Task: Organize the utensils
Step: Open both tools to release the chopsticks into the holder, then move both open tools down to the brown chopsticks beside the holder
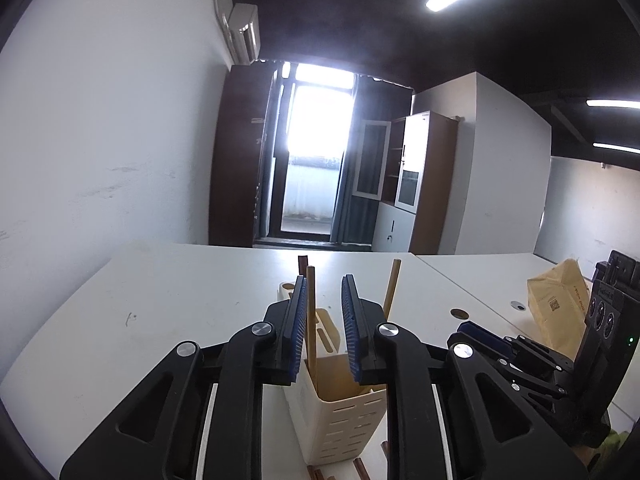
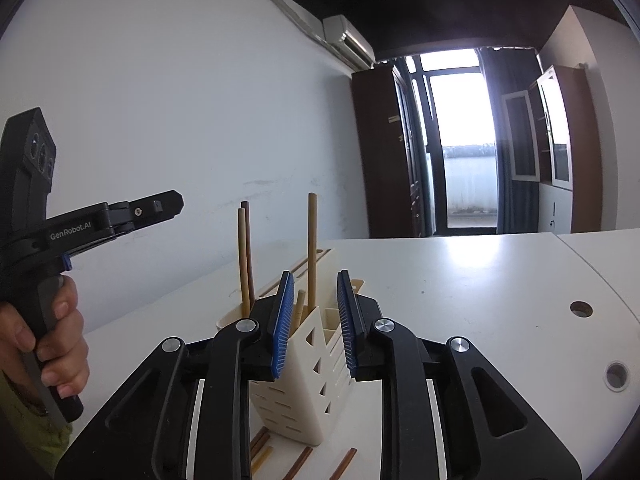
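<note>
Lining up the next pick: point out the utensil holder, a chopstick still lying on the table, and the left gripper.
utensil holder (image 2: 294,384): right wrist view, slotted front wall.
chopstick on the table (image 2: 299,462): right wrist view, mid-shaft.
left gripper (image 1: 324,326): left wrist view, gap midway between the fingers.

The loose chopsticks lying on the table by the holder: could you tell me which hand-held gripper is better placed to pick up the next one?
Probably the right hand-held gripper: open, empty, with loose chopsticks just below. The left hand-held gripper is open around an upright chopstick in the holder.

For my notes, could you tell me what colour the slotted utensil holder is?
Cream-white; the utensil holder shows best in the right wrist view.
</note>
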`<state>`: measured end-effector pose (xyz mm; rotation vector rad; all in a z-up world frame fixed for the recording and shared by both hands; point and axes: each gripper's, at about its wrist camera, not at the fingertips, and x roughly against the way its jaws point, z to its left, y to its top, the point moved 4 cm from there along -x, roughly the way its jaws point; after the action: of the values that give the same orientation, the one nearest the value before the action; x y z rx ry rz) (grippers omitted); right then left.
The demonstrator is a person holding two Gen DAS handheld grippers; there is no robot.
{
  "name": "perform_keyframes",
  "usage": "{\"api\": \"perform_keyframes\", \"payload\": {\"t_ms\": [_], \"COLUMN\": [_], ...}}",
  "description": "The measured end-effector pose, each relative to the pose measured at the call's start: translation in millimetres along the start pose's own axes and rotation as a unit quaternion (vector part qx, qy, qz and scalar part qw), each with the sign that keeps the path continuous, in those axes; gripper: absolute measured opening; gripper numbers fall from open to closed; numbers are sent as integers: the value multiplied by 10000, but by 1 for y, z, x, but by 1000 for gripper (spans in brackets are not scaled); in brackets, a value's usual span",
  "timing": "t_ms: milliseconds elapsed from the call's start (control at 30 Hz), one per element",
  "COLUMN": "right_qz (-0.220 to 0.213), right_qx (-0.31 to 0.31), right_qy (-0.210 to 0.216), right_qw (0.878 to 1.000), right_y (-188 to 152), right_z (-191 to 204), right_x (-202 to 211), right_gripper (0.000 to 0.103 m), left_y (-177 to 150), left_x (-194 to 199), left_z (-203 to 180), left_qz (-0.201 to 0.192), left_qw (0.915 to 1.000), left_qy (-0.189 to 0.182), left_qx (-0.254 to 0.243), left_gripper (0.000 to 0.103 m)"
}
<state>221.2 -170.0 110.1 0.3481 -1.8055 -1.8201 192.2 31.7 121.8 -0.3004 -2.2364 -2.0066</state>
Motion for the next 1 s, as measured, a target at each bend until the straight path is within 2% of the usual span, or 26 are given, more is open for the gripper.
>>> {"api": "perform_keyframes", "payload": {"t_ms": [333,467,733,1000], "right_qz": [214,360,791,1287], "right_qx": [39,35,-40,-27], "right_qy": [-217,-286,-335,-384], "right_qw": [9995,9989,9963,9909], "right_y": [-6,-13,-34,-63], "right_z": [-4,-5,-7,-8], "right_x": [14,20,19,10], "right_gripper": [36,41,51,53], "left_y": [-14,-29,-65,-98], "left_x": [16,17,9,0], "left_z": [-9,-6,-2,5], "left_qz": [245,562,1084,1547], "left_qw": [9995,9979,9937,9877], "left_qy": [154,301,288,215], "left_qx": [-126,-68,-18,-8], "left_gripper": [28,34,41,42]}}
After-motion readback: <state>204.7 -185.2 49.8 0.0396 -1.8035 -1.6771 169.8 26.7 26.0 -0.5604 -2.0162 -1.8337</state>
